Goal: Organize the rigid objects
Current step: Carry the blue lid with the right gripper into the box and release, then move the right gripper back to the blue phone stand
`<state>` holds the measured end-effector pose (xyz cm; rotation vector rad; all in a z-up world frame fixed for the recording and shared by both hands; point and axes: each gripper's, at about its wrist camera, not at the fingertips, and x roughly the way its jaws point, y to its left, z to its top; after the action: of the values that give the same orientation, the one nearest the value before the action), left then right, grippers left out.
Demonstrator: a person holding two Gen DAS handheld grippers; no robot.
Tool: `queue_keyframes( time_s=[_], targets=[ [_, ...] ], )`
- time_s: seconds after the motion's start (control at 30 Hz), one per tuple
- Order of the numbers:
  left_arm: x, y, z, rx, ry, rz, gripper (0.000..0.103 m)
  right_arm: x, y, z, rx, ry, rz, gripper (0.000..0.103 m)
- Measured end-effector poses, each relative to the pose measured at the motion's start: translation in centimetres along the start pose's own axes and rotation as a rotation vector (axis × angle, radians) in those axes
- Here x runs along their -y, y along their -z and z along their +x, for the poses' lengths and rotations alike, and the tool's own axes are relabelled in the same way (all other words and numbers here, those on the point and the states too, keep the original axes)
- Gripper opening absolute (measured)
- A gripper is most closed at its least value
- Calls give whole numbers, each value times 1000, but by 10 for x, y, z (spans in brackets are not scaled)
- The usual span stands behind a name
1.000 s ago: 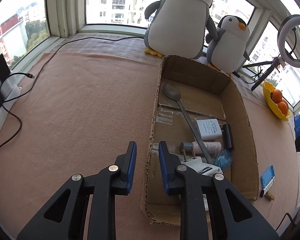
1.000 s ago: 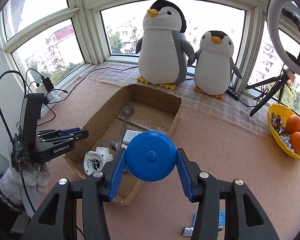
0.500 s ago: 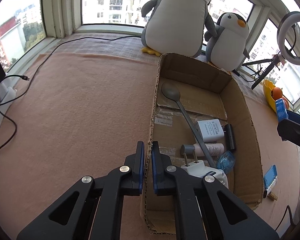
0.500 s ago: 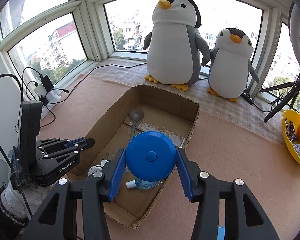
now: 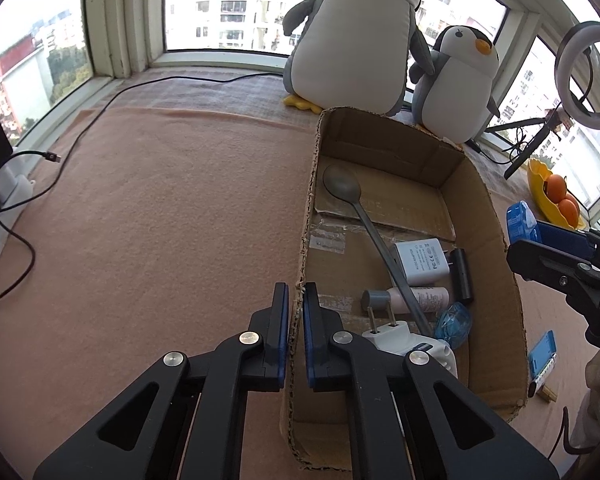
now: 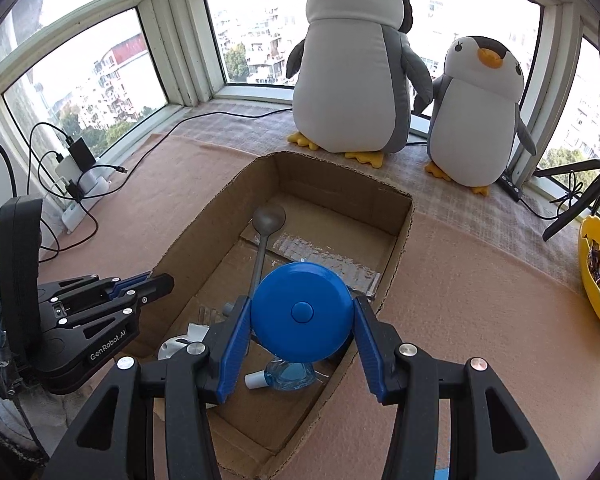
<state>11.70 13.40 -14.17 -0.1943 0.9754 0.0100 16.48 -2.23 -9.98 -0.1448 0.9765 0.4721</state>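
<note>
Disc (image 6: 302, 312), round and blue, sits pinched between our right gripper (image 6: 300, 322) pads, hanging over the near end of the cardboard box (image 6: 400, 240). Inside the box lie a spoon (image 5: 342, 188), a white charger (image 5: 420, 260) and a blue bottle (image 6: 288, 374). Our left gripper (image 5: 295, 336) is clamped on the box's left wall.

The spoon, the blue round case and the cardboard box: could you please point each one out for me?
spoon (image 5: 342, 187), left wrist view, on its bowl.
blue round case (image 6: 302, 312), right wrist view, on its centre button.
cardboard box (image 5: 496, 240), left wrist view, on its right wall.
</note>
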Motion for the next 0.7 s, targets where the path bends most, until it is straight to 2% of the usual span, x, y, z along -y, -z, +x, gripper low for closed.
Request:
queue_keyframes(
  time_s=[0.2, 0.37, 0.7],
  targets=[
    [0, 0, 0, 0, -1, 1, 6, 3, -1, 2, 5, 7, 11, 47],
    [0, 0, 0, 1, -3, 2, 6, 5, -3, -2, 17, -5, 16, 58],
    [0, 1, 0, 3, -10, 10, 6, 5, 0, -19, 41, -5, 22, 58]
  ],
)
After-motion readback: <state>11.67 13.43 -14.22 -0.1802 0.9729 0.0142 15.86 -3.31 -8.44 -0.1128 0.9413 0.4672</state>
